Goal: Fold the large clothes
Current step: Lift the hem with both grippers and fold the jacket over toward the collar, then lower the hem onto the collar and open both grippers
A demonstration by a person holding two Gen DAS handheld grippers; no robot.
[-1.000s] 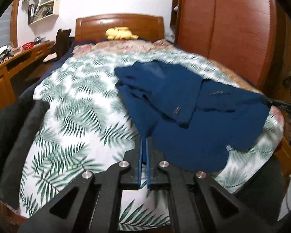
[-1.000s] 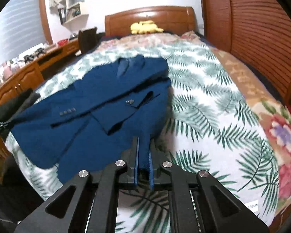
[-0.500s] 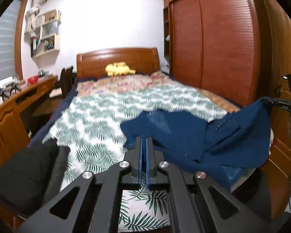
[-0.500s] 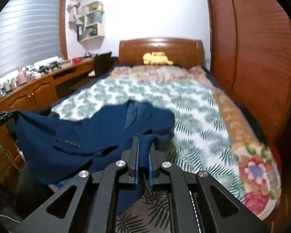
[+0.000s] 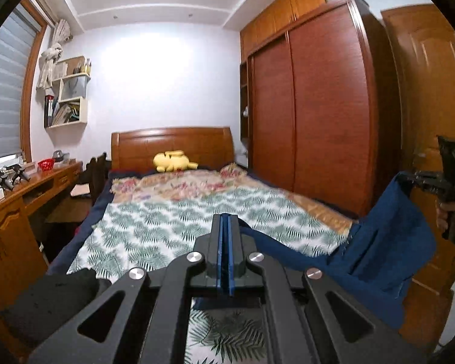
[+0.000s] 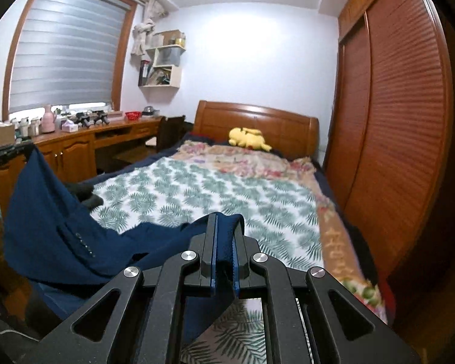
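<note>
A navy blue jacket (image 5: pixel 385 251) hangs stretched between my two grippers, above the foot of the bed (image 5: pixel 166 227). My left gripper (image 5: pixel 226 217) is shut on one edge of it, and the cloth runs off to the right. At the right edge, my right gripper (image 5: pixel 405 179) pinches the other corner, with a hand (image 5: pixel 449 215) on its handle. In the right wrist view, my right gripper (image 6: pixel 224 221) is shut on a thick fold of the jacket (image 6: pixel 51 221). The cloth sags left to my left gripper (image 6: pixel 27 148). Sleeve buttons show on the hanging part.
The leaf-print bedspread (image 6: pixel 227 197) lies bare below the jacket. A yellow plush toy (image 5: pixel 173 160) rests by the headboard. A tall wooden wardrobe (image 5: pixel 318 115) and a door (image 5: pixel 433 91) line the right side, and a desk (image 5: pixel 30 188) the left. A black garment (image 5: pixel 54 297) lies at the bed's near left corner.
Both grippers rose and tipped up towards level. The jacket, which lay spread on the bed, came up with them and now hangs between them.
</note>
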